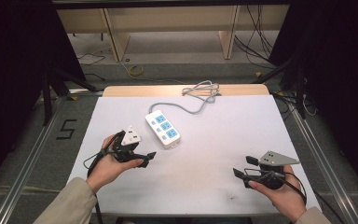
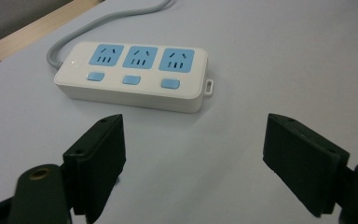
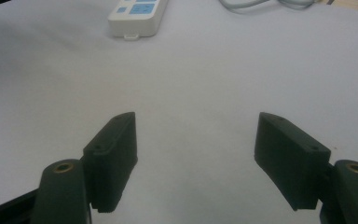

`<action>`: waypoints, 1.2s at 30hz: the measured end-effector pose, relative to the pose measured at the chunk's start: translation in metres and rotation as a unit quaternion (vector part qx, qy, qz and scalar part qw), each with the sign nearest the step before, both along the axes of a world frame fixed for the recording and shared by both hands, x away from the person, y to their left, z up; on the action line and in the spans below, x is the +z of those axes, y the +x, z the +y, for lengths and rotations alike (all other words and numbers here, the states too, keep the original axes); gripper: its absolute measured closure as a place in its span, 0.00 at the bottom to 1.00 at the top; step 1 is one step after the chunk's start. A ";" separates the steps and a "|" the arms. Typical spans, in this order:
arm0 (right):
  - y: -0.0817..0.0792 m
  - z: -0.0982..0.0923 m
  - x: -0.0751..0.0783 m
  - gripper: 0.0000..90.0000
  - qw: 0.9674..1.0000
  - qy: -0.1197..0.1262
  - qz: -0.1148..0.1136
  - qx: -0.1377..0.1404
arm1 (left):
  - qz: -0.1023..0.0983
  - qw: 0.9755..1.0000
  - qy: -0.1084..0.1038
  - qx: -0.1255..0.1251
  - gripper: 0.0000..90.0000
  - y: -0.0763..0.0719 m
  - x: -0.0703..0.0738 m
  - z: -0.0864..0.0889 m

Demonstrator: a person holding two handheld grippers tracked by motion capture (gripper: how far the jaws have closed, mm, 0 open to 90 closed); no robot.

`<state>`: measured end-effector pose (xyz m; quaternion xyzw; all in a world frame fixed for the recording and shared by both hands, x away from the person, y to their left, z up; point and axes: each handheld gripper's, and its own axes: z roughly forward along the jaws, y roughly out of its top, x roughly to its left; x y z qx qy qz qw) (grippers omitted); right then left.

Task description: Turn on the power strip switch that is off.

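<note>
Left gripper view looks along the left gripper (image 2: 193, 154), whose two black jaws stand wide apart with nothing but bare white tabletop between them. Just ahead of the jaws, apart from both, lies the white power strip (image 2: 135, 77), its long side facing them, three blue sockets on top with a blue switch below each. Its grey cable (image 2: 102, 21) leaves the far left end toward the wooden table edge (image 2: 23, 35).

From the high view, the left gripper (image 1: 145, 158) sits near the table's left side, pointing right, with the power strip (image 1: 162, 129) just beyond its tips, lying diagonally near the middle. The cable (image 1: 200, 91) runs back to a loose coil at the far edge. The right gripper (image 1: 243, 167) rests near the front right corner, jaws likewise spread and empty, well apart from the strip. Open white table surface (image 1: 214, 140) lies between the two grippers and all along the right side, up to the table's right edge.
</note>
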<state>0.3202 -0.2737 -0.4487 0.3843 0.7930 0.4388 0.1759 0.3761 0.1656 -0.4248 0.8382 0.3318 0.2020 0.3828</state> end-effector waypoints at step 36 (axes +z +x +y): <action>0.001 -0.001 -0.001 0.33 1.000 -0.004 0.003 0.003 | -0.014 1.000 0.007 -0.015 0.22 -0.038 -0.028 0.021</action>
